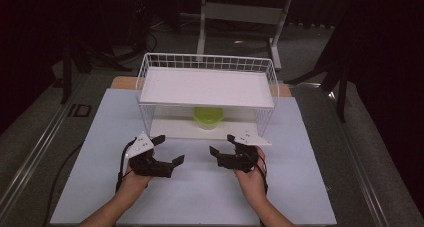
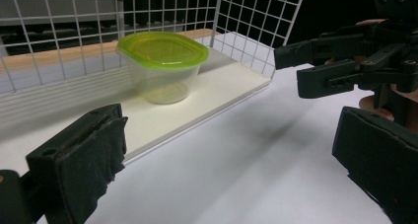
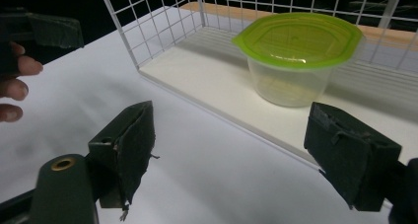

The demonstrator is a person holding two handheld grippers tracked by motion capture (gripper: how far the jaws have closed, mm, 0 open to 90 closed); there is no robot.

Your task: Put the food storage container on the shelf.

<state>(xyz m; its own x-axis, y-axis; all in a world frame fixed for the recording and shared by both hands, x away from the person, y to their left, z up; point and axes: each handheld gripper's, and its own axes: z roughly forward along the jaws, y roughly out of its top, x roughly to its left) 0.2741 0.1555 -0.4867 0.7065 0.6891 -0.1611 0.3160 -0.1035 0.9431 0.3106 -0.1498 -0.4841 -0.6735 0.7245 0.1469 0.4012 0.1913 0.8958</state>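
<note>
Clear tub with green lid stands upright on lower shelf of wire rack on table; likely light, thin-walled, slippery, so grip across body under lid rim; left tool and right tool both gape empty.

table: white top | wire rack on it | lidded container on rack's lower shelf

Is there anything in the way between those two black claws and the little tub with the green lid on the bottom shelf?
Nothing visible blocks them. The tub stands on the lower shelf of the wire rack, whose front faces the hands and is open. The left gripper and right gripper hover open over bare white table in front of it.
</note>
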